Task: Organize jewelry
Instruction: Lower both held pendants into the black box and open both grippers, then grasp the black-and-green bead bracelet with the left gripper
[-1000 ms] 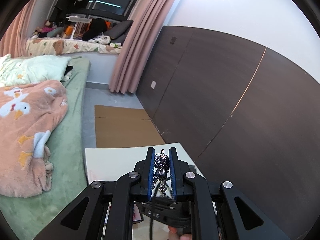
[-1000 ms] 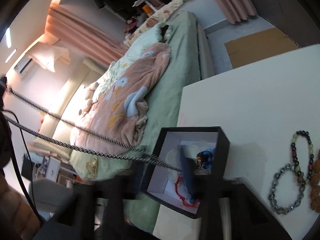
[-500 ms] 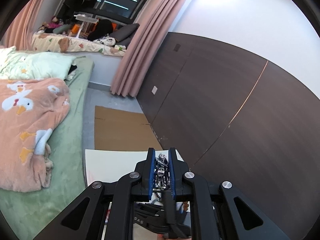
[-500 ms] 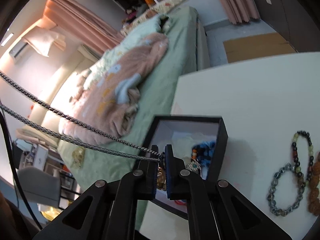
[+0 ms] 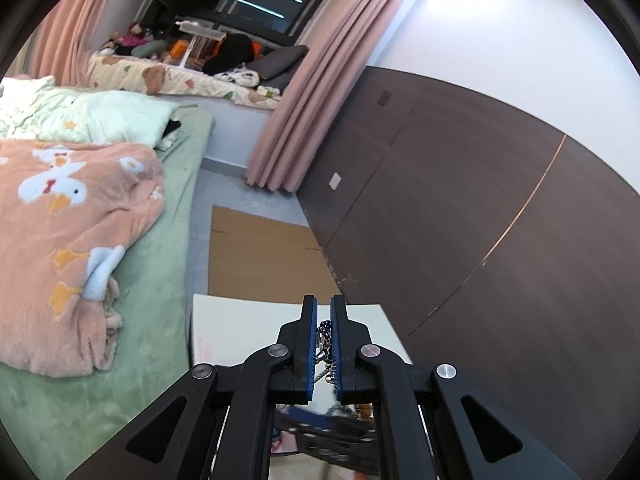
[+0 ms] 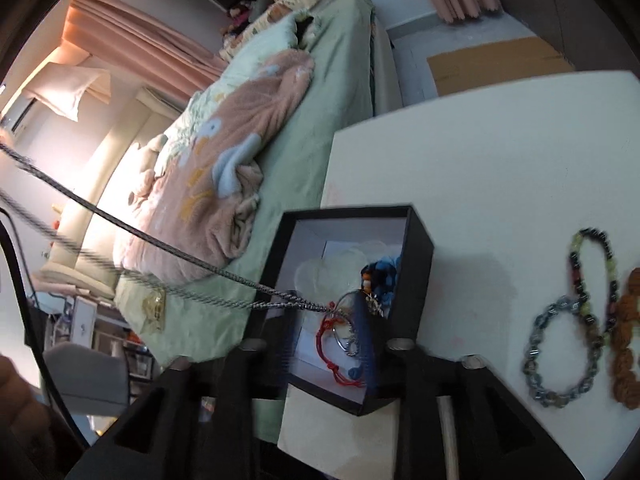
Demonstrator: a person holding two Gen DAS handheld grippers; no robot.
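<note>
Your right gripper (image 6: 324, 344) has opened up. Half a second ago its two fingers were pinched almost together on the end of the long silver chain necklace (image 6: 176, 256), and now they stand wide apart and look blurry, as if you are moving. The pinch on the chain end is gone, and that end with its little charm hangs right over the open black square box with a white inside (image 6: 416, 264), which sits on the white counter (image 6: 500, 168). I think this means the low end of the chain is ready to drop into the box. Your left gripper (image 5: 324, 340) is nearly closed and squeezes the bunched top part of the same chain between its blue pads; it was holding that part half a second ago too. From the right camera, the chain runs up and away to the left in two strands, so most of it is not in the box yet. In the box you can see a red cord bracelet (image 6: 336, 360), a thin silver ring-shaped piece (image 6: 344, 320) and some blue beads (image 6: 384, 272). Three bead bracelets, grey (image 6: 560, 352), dark mixed-colour (image 6: 592, 268) and brown (image 6: 628, 336), lie on the counter to the right of the box, as they did before, so they are left to put away.
</note>
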